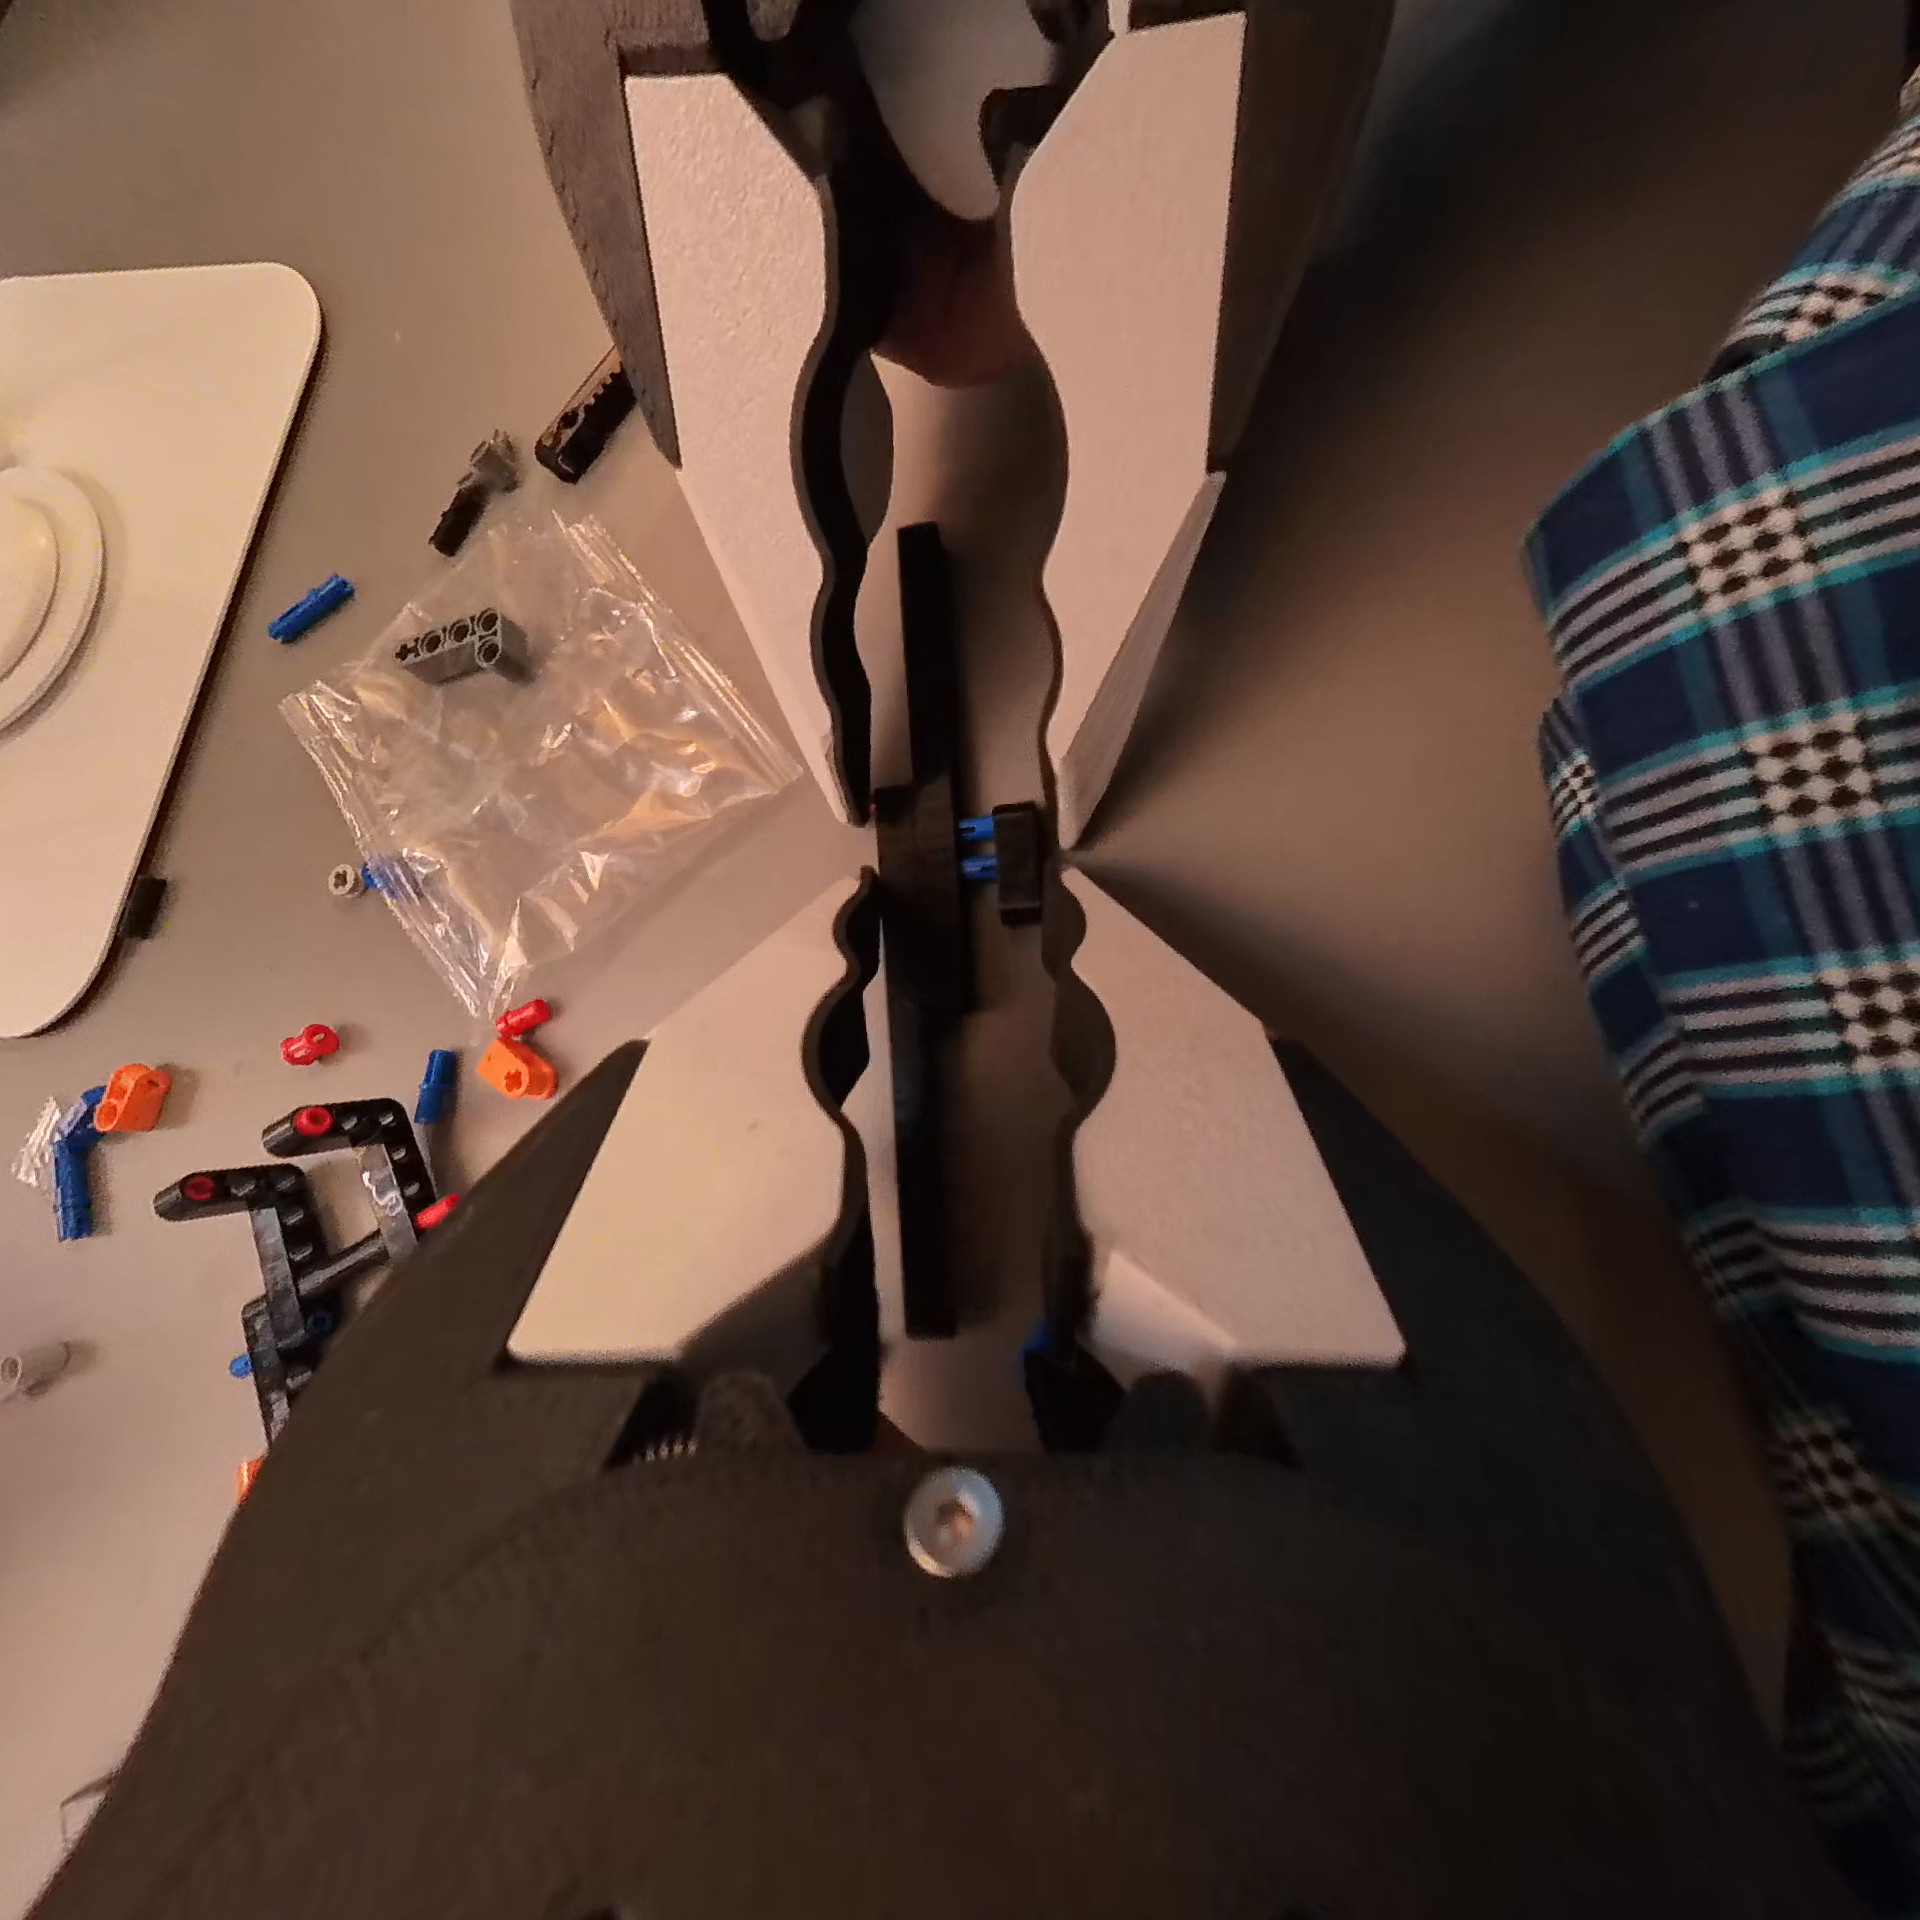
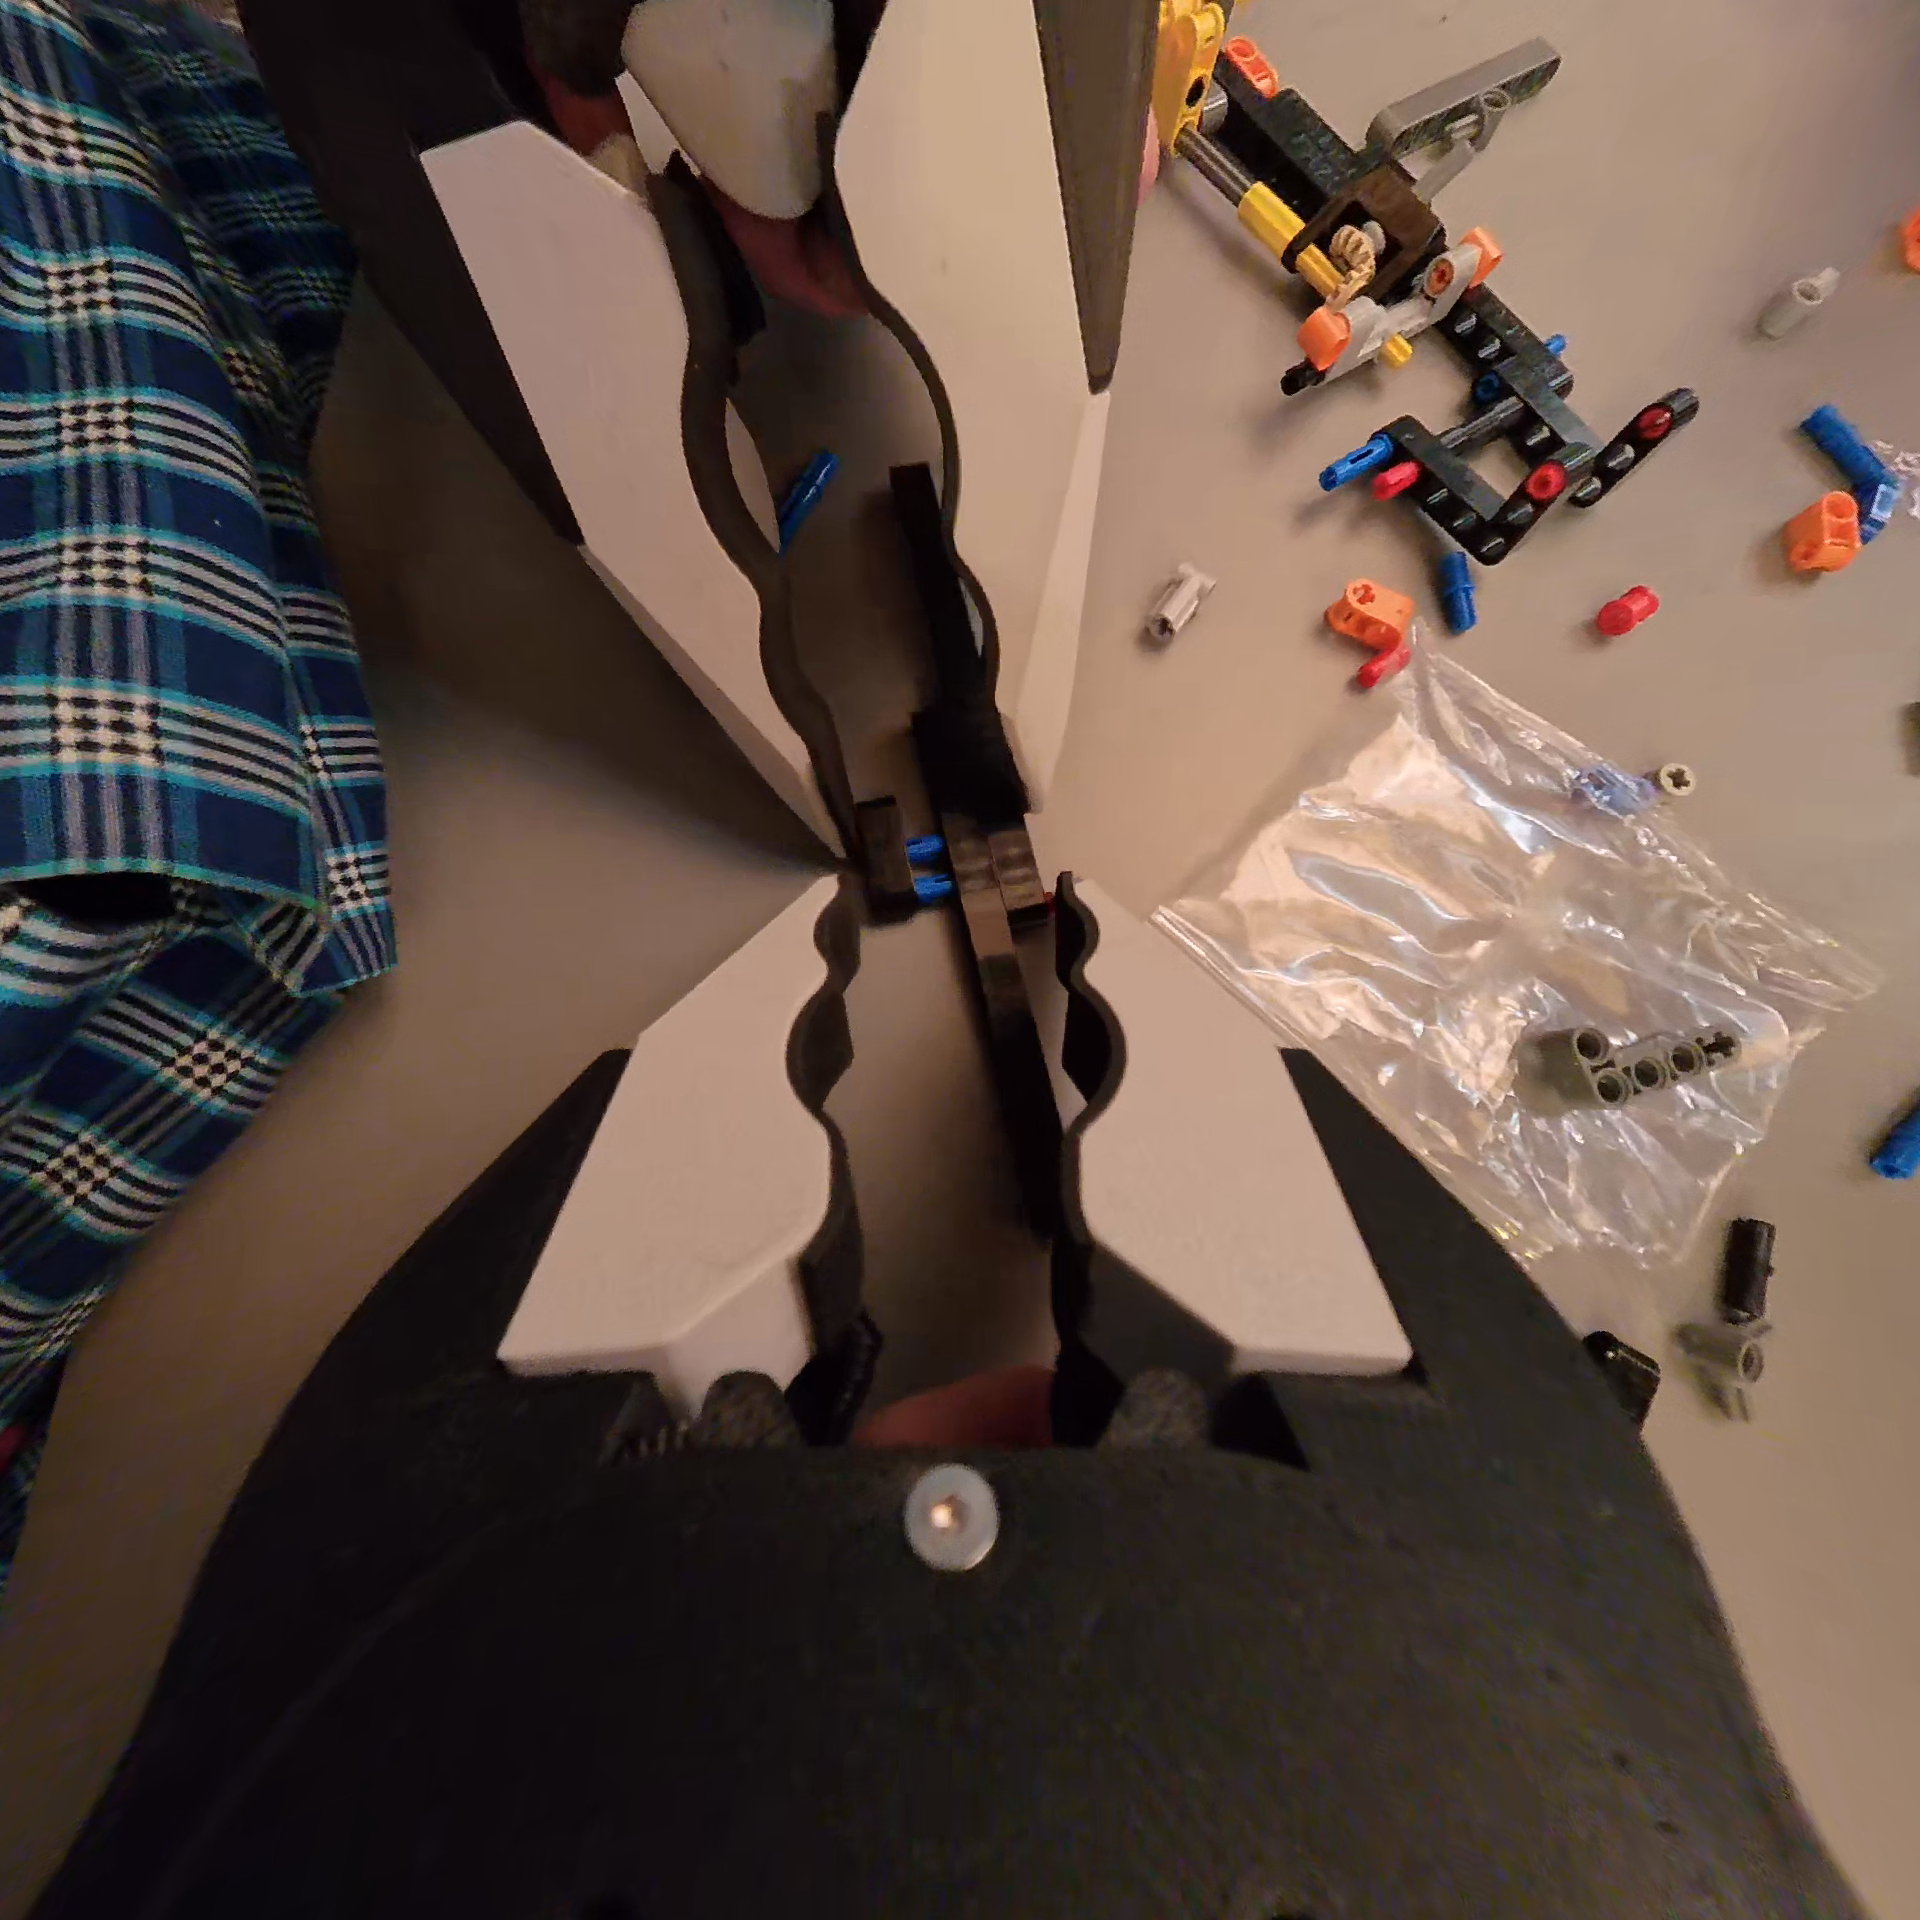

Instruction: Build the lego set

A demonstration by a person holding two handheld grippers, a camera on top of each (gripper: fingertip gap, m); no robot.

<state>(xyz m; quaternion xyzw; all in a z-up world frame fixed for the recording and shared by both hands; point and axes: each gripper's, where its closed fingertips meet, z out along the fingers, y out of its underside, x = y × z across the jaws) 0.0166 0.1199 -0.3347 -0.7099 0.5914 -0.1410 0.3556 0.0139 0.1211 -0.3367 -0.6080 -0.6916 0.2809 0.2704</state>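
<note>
A long black beam and a small black piece are joined by two blue pins, with a gap still showing between them. My left gripper and right gripper meet tip to tip, and both are closed across this pair. In the right wrist view the right gripper has the beam lying along its right finger. The small piece and pins sit at its left fingertip. The left gripper comes in from above. A blue pin shows between its fingers.
A clear plastic bag with a grey angled beam lies on the grey table. A partly built black model and loose red, blue and orange pieces lie beyond it. A white board is at the left, a plaid sleeve at the right.
</note>
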